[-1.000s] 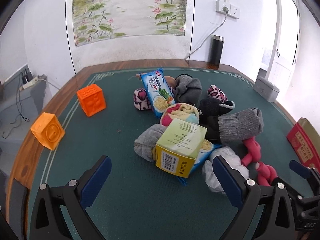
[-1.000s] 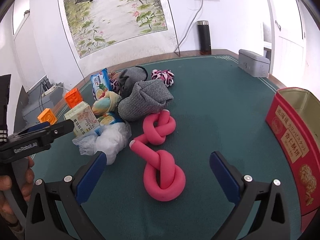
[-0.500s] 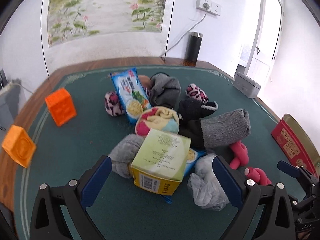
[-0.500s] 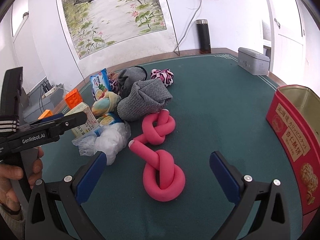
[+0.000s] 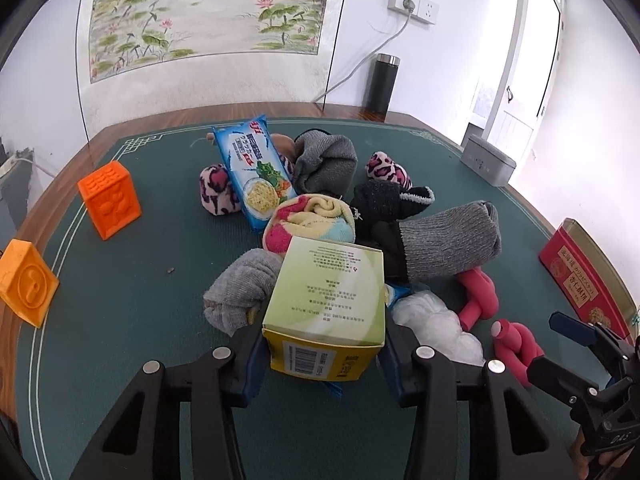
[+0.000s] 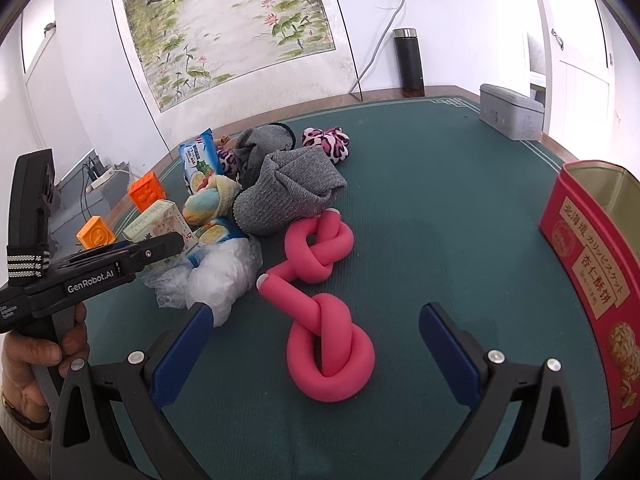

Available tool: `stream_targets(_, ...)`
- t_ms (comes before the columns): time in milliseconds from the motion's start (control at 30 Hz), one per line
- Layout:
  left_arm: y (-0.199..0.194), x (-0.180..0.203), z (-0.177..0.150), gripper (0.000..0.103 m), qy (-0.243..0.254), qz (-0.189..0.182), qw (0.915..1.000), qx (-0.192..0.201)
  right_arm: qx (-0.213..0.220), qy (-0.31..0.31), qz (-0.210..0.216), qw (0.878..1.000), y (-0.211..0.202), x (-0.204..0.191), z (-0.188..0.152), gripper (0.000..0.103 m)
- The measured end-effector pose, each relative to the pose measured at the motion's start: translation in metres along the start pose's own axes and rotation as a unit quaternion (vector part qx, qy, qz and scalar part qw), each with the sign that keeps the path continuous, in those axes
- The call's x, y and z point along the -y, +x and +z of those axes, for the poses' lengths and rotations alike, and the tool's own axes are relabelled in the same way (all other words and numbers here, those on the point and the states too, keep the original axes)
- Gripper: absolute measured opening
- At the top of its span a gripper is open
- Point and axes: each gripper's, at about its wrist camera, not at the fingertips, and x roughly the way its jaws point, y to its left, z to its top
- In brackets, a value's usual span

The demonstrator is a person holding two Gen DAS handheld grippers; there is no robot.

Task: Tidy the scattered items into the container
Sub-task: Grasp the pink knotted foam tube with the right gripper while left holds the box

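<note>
A green felt table (image 5: 120, 360) under a lotus painting carries the heap we are tidying. Our left gripper (image 5: 322, 354) is closing on the green-and-yellow carton (image 5: 326, 312), which sits between its blue pads (image 5: 256, 360) at the near edge of the pile, with both pads against its side walls. We should squeeze only until the cardboard holds, then lift straight up clear of the grey sock (image 5: 244, 292) beside it. Our right gripper (image 6: 316, 350) hangs wide open and empty over the pink knotted foam rope (image 6: 328, 360); the red biscuit tin (image 6: 592, 276) stands open to its right.
</note>
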Motion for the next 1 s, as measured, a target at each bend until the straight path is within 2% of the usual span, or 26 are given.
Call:
stream_targets(267,-0.028,0.006,0.003,0.048,0.005,-0.006,0.9993,0.036,-0.011,0.009,0.001,1.000,0.005,0.004,0.000,0.103)
stream_targets(400,-0.034,0.012,0.003,0.048,0.011,-0.016,0.9990,0.040,-0.036,0.015,-0.007,0.999,0.014,0.007,-0.001,0.102)
stream_targets(567,-0.039,0.017,0.002,0.048,0.014,-0.025,0.9986,0.043,-0.062,-0.009,-0.031,0.998,0.024,0.001,-0.003,0.077)
stream_targets(633,-0.040,0.018,0.001,0.048,0.015,-0.027,0.9986,0.043,-0.063,-0.022,-0.042,0.997,0.026,-0.003,-0.004,0.055)
stream_targets(667,-0.040,0.018,0.001,0.048,0.015,-0.028,0.9986,0.043,-0.063,-0.023,-0.042,0.997,0.025,-0.003,-0.004,0.051)
stream_targets(800,-0.040,0.021,-0.001,0.048,0.018,-0.030,0.9985,0.042,-0.057,-0.012,-0.035,0.998,0.023,0.003,-0.004,0.051)
stream_targets(1000,-0.041,0.029,-0.004,0.048,0.029,-0.022,0.9983,0.046,-0.015,-0.001,-0.035,0.999,0.003,0.004,-0.004,0.051)
